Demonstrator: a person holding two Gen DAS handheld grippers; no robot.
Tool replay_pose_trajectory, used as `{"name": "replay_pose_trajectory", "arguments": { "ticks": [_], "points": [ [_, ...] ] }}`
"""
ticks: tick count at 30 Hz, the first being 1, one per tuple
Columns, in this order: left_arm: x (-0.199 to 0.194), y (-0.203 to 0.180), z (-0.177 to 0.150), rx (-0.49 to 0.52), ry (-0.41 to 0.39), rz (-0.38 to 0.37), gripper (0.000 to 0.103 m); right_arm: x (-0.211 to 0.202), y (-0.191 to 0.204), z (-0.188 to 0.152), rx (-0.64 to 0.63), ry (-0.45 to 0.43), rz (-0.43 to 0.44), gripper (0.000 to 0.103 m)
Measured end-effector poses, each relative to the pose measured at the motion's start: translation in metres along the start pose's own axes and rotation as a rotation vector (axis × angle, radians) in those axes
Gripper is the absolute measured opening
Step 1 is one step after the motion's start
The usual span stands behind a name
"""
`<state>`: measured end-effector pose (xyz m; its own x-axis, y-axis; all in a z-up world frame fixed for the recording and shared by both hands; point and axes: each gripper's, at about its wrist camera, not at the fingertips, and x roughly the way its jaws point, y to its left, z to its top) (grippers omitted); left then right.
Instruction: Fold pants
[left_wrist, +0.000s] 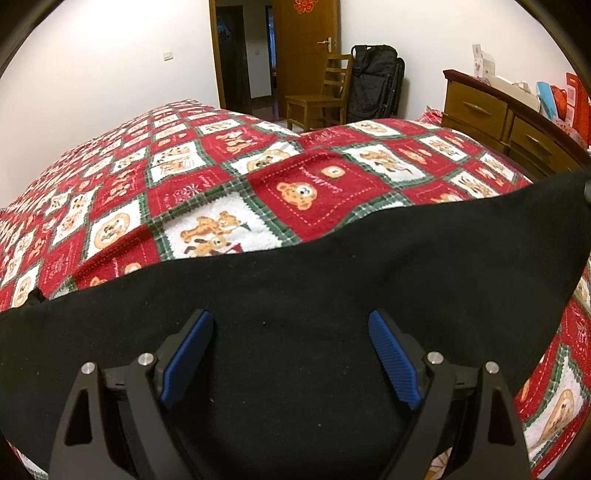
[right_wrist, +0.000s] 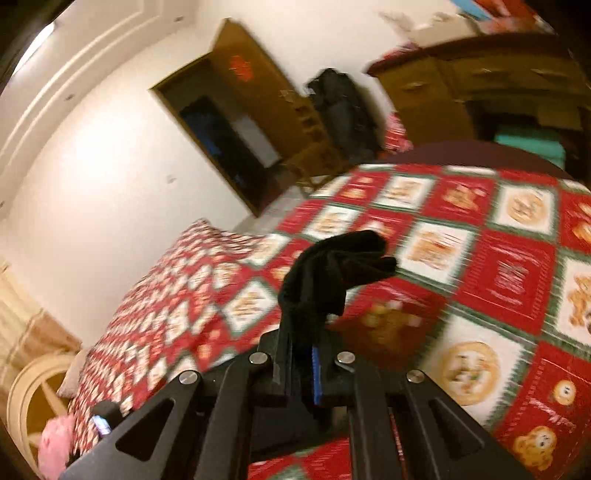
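Both tongs work on the same black cotton pants (left_wrist: 295, 266), which lie as a wide flat band across the red, white and green bear-patterned quilt (left_wrist: 221, 177) on the bed. The left gripper (left_wrist: 290, 354) hangs over the middle of this band with its blue ribbed pads (left_wrist: 188, 358) far apart and nothing pressed between them, while the right gripper (right_wrist: 301, 354) has its jaws together, clamped on a bunched end of the black cloth (right_wrist: 332, 266) that rises above the quilt. I judge the biggest risk is that the whole band slides or wrinkles when the right side pulls, because the left side pins nothing. A smaller risk is that the thin bunch slips out of the pinch, since only a small fold seems held. How many layers are caught I cannot tell. The right wrist view is blurred, so the rest of the pants is not visible there. In the left view the band runs out of sight at both sides, and the waistband and leg ends are hard to tell apart.
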<state>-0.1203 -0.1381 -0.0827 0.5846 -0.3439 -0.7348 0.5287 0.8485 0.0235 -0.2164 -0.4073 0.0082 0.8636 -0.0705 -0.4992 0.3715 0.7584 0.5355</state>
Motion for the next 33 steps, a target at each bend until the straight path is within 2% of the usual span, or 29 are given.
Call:
{"name": "replay_pose_trajectory", "arguments": {
  "ticks": [6, 8, 12, 15, 21, 26, 33],
  "points": [
    [0.000, -0.002, 0.000, 0.028, 0.003, 0.004, 0.090, -0.001, 0.051, 0.004, -0.085, 0.027, 0.130, 0.007],
    [0.000, 0.001, 0.002, 0.027, 0.017, -0.020, 0.089, 0.001, 0.070, 0.001, -0.129, 0.043, 0.163, 0.007],
    [-0.008, 0.024, 0.008, -0.028, 0.057, -0.123, 0.088, 0.009, 0.110, -0.007, -0.206, 0.087, 0.225, 0.007],
    [-0.027, 0.059, 0.014, -0.113, 0.025, -0.138, 0.088, 0.016, 0.144, -0.021, -0.286, 0.118, 0.277, 0.007],
    [-0.049, 0.135, 0.015, -0.195, -0.024, -0.055, 0.088, 0.040, 0.214, -0.066, -0.424, 0.195, 0.384, 0.007],
    [-0.049, 0.193, -0.003, -0.293, -0.001, 0.020, 0.088, 0.071, 0.259, -0.121, -0.525, 0.302, 0.452, 0.007],
    [-0.055, 0.249, -0.028, -0.406, 0.004, 0.093, 0.088, 0.107, 0.305, -0.208, -0.731, 0.401, 0.471, 0.007]
  ]
}}
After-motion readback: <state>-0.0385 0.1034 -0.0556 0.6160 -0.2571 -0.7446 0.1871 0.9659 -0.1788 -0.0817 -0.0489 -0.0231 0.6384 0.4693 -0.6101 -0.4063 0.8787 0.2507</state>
